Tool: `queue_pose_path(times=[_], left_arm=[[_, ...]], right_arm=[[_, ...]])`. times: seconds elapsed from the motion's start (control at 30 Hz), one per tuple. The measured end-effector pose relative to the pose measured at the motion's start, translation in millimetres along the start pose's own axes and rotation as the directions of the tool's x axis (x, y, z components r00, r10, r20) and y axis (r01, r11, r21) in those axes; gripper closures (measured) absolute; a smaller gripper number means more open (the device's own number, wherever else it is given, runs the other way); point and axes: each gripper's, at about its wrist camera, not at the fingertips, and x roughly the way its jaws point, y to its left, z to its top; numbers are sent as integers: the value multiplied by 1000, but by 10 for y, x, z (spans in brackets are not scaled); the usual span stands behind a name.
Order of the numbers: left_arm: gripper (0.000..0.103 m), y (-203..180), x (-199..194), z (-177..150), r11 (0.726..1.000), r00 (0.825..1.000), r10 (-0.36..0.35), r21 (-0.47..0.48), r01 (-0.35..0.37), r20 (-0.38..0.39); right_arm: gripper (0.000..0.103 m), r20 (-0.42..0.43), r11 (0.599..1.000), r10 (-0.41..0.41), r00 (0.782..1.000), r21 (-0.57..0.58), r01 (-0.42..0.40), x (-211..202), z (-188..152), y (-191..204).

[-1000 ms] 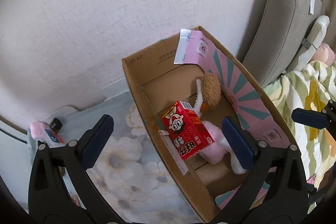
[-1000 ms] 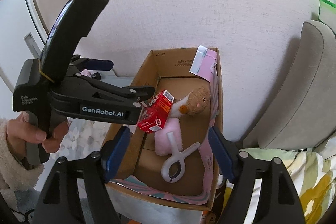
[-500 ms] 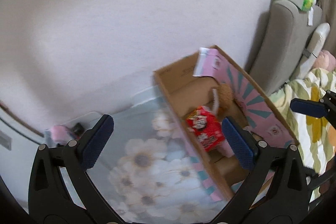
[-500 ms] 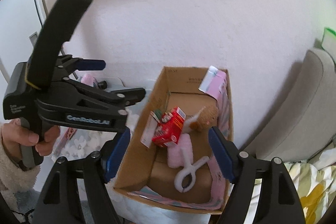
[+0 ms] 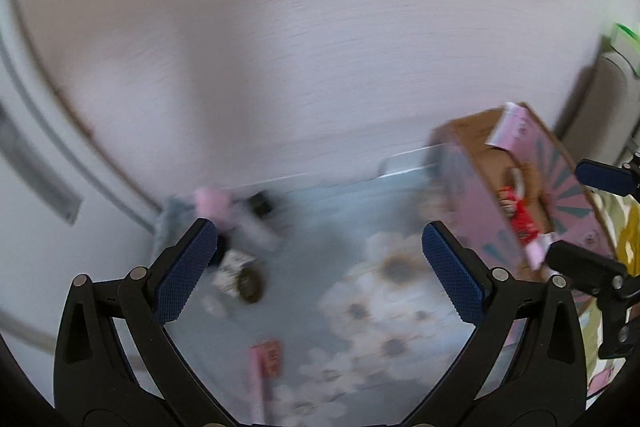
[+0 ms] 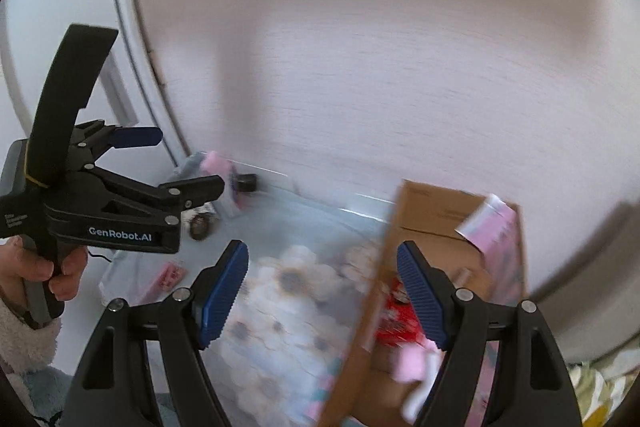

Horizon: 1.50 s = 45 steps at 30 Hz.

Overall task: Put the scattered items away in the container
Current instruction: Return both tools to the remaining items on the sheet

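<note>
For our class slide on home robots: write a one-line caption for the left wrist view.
Open left gripper over the floral mat, facing blurred scattered items; cardboard box at right.

A private home is shown, most likely a bedroom or living room. A white textured wall (image 6: 400, 75) is seen behind a low surface that is covered with a light blue cloth printed with white flowers (image 5: 360, 291). A grey upholstered piece of furniture (image 6: 592, 291) is placed at the right, and bedding with a yellow and green pattern (image 5: 628, 227) is seen beside it. A white door frame (image 6: 132, 39) is visible at the left.
</note>
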Motion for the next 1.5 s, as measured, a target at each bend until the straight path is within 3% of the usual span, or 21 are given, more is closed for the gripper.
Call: queue_pose_path(times=[0.27, 0.53, 0.7, 1.13, 1.5], left_arm=[[0, 837, 87, -301, 990, 996, 77, -112, -82, -53], [0, 1423, 216, -722, 979, 988, 88, -172, -109, -126], [0, 1615, 298, -1095, 977, 984, 56, -195, -89, -168], [1, 1420, 644, -2160, 957, 956, -138, -282, 61, -259], [2, 990, 902, -2300, 967, 953, -176, -226, 120, -248]], right_arm=[[30, -35, 994, 73, 997, -76, -76, 399, 219, 542], [30, -112, 986, 119, 987, -107, -131, 874, 276, 949], [30, -169, 979, 128, 977, -137, -152, 1216, 268, 1170], [30, -312, 956, 159, 937, -188, -225, 2192, 118, 1521], [30, -387, 931, 173, 906, -236, -279, 2764, -89, 1700]])
